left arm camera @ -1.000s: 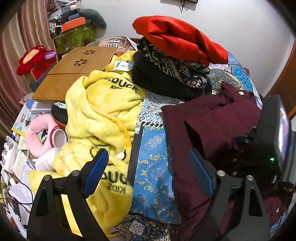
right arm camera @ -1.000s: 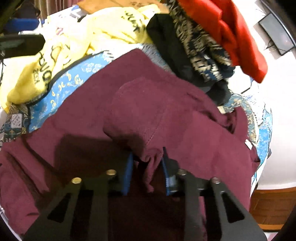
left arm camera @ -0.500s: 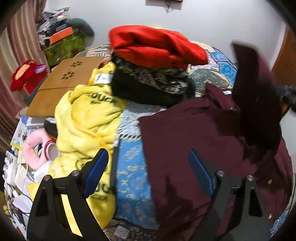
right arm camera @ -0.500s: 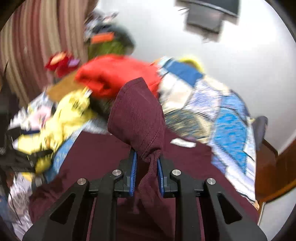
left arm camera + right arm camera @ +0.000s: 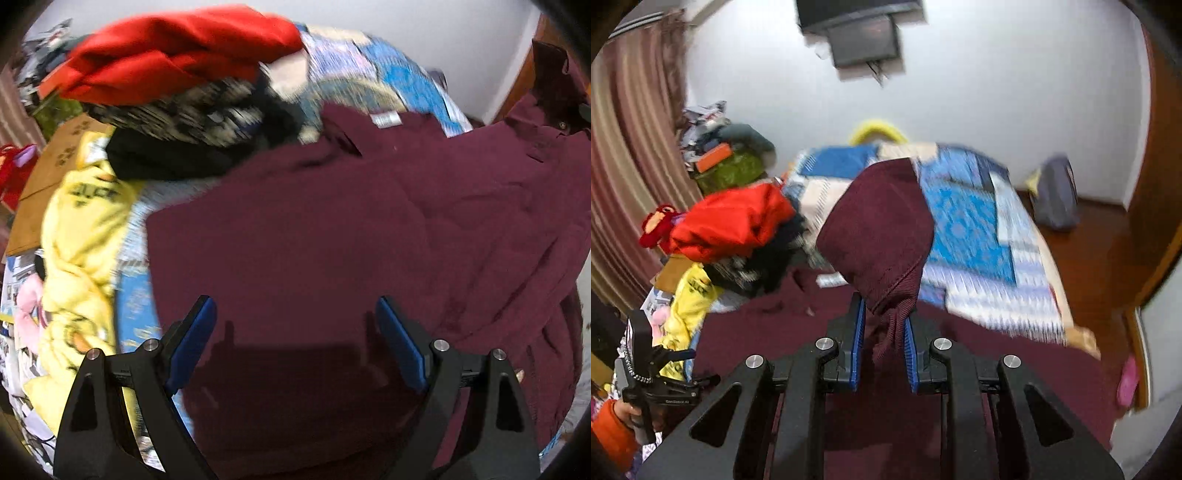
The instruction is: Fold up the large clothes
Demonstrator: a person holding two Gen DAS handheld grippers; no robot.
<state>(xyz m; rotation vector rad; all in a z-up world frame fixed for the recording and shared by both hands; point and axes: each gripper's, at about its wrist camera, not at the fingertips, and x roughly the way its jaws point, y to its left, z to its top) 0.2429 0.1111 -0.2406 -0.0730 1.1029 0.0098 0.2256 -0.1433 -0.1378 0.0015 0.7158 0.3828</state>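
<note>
1. Bed w/ blue patterned quilt [image 5: 967,221] carries everything; big maroon corduroy shirt [image 5: 295,240] lies spread across its near end, collar label toward the far end. Looks like an early stage: shirt mostly flat, no finished fold visible, most of the job left.
2. Pile at the bed's left edge, touching the shirt's collar side: red fleece garment [image 5: 177,55] on top of a black patterned knit [image 5: 184,122]; yellow fluffy robe [image 5: 85,236] just beside. These crowd the left, prob. unfolded too.
3. Right gripper [image 5: 882,350]: fingers clamped on a bunched maroon sleeve or corner, held up above the bed.
4. Left gripper [image 5: 295,347]: jaws wide apart, nothing between, over the shirt's near part.
</note>
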